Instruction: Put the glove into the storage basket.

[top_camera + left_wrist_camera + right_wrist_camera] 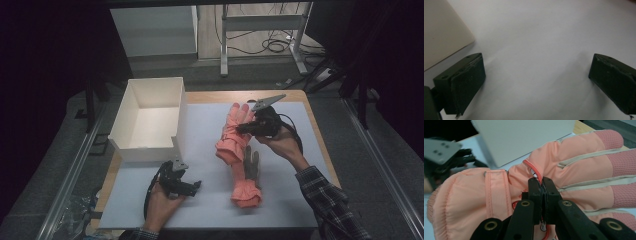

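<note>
Nearest to us, our left gripper [192, 186] rests low on the white mat [210, 200], its jaws spread wide with nothing between them; in the left gripper view they stand far apart over bare mat, a corner of the box [441, 32] at the upper left.

A second glove [247, 185] lies flat on the mat to the right of it, cuff towards us.

Farther on, our right gripper [241, 128] has its jaws pressed together, pinching a thin fold and a red loop on the back of the glove [574, 170]. In the high view that glove [232, 135] hangs from the jaws, fingers up, cuff drooping onto the other glove.

The box [148, 120] stands open at the far left of the mat.
</note>
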`<state>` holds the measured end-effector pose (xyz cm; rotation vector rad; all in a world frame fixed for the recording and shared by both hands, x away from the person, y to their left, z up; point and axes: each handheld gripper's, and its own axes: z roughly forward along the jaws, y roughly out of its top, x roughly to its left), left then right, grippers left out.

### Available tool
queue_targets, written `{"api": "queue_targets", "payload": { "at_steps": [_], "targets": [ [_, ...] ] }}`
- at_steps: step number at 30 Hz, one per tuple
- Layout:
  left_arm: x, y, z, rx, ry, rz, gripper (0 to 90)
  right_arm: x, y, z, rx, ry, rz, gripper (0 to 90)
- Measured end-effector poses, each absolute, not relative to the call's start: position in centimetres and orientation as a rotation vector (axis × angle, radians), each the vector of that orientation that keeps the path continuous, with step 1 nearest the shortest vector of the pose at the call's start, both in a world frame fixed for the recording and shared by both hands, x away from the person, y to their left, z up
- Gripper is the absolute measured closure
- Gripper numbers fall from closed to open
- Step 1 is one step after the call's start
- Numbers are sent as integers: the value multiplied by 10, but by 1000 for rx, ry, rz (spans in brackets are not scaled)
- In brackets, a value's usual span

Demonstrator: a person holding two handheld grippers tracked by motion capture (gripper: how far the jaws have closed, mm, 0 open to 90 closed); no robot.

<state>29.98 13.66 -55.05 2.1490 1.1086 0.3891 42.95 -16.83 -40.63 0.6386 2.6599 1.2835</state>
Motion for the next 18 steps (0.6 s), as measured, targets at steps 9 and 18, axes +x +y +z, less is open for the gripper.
{"api": "queue_targets", "payload": {
  "at_steps": [9, 18],
  "targets": [
    [300, 136, -551, 2137, 1114, 391, 6, 394, -189, -405, 499, 2724, 1271, 865],
    [300, 136, -551, 2136, 1114, 390, 6, 368, -196, -416, 357, 2826, 1233, 863]
  ]
}}
